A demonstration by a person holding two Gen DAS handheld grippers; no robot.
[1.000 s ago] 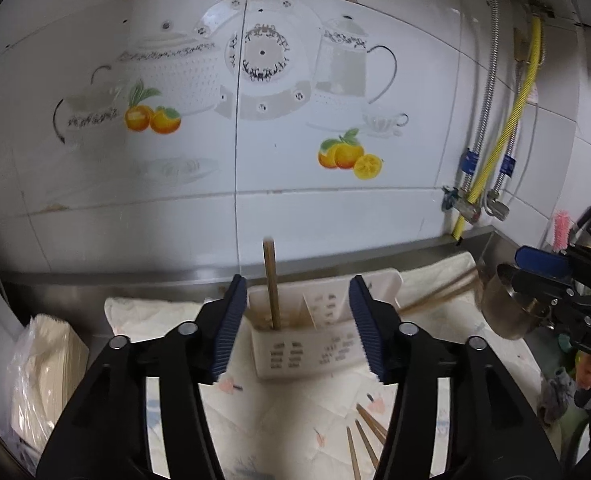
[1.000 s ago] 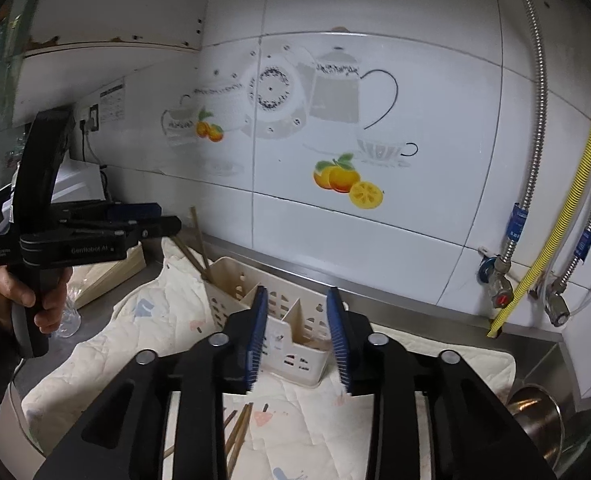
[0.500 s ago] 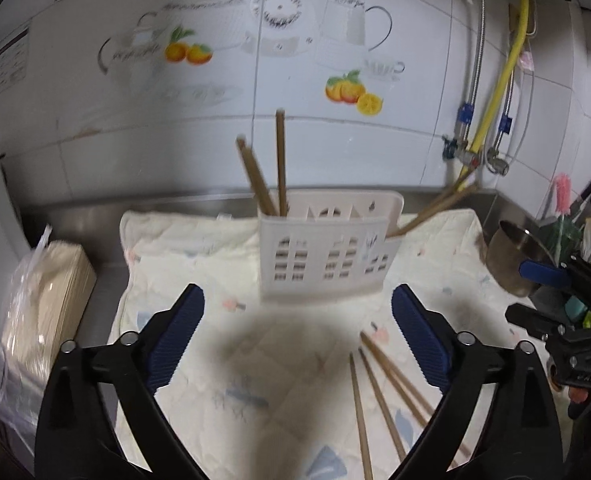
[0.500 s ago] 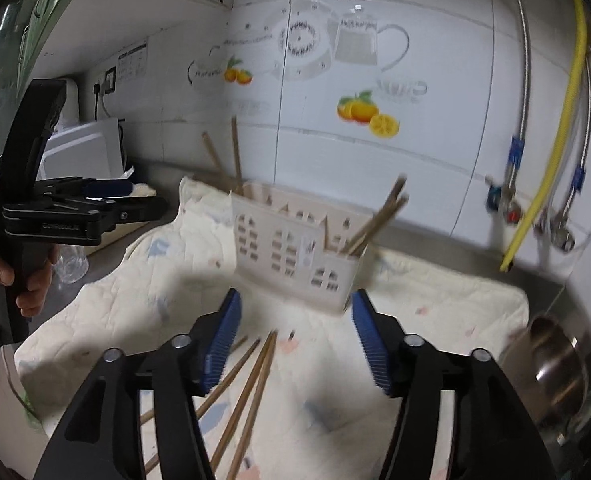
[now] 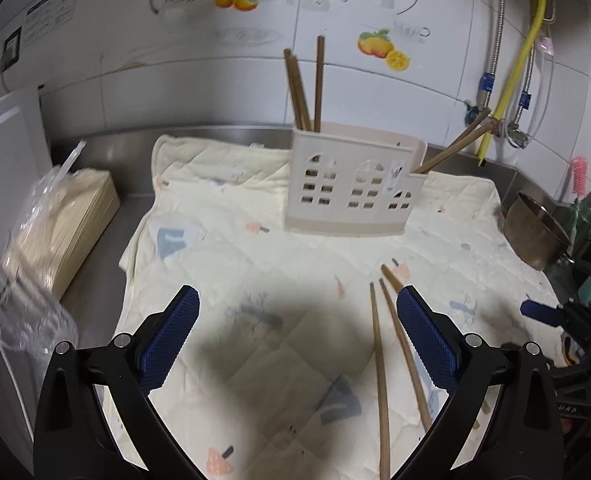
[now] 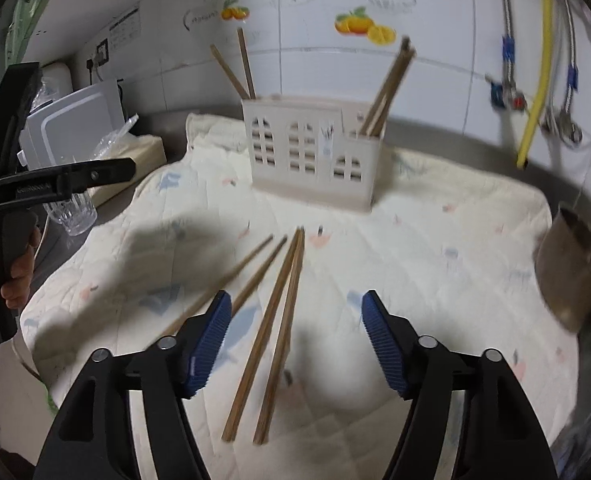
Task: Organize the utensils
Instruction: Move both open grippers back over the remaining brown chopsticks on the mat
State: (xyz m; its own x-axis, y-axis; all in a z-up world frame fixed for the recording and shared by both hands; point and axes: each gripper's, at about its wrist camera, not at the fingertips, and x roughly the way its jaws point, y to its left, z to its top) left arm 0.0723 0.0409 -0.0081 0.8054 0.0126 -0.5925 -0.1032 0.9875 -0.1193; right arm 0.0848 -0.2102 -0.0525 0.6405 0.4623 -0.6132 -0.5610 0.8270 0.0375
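Four loose chopsticks [image 6: 271, 320] lie on quilted cloth [image 5: 223, 248] over the desk, in front of the white holder [image 5: 351, 192], which has more standing in both end slots. Right gripper [image 6: 295, 340] hangs above them, fingers spread, empty. Left gripper [image 5: 295, 336] likewise released. Sticks: light, stiff, thin, likely roll; pinch mid-shaft.

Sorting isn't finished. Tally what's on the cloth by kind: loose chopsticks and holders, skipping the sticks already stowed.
Loose chopsticks: 4
Holder: 1
Total: 5
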